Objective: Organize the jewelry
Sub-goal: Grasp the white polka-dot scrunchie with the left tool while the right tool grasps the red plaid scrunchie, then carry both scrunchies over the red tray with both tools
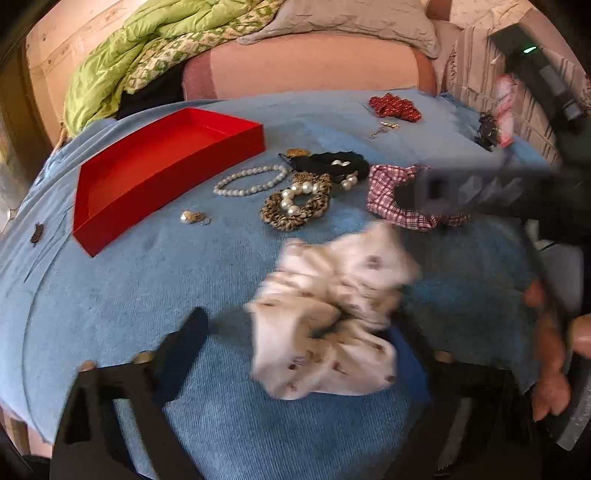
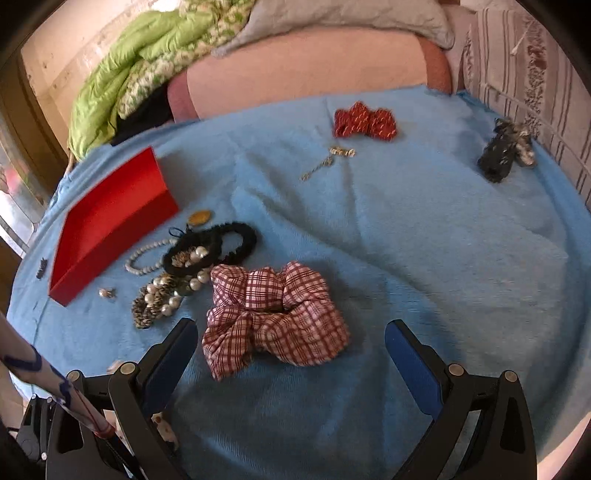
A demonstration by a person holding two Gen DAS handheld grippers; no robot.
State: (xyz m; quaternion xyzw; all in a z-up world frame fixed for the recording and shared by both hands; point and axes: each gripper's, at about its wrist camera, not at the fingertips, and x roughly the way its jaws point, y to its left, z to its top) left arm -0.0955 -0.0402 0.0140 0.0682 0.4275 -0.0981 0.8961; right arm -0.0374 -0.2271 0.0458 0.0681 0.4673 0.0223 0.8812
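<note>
Red box (image 1: 166, 170) lies flat, long axis running diagonally away.

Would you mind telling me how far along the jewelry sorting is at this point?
Nothing looks done: the red box is empty. In hand: the left gripper has the white scrunchie between its open fingers; the right gripper is open around the plaid scrunchie. Left: the pearl bracelet, red scrunchie and other pieces.

green quilt (image 1: 110, 62), grey pillow (image 2: 351, 18), blue towel (image 2: 406, 240)
</note>
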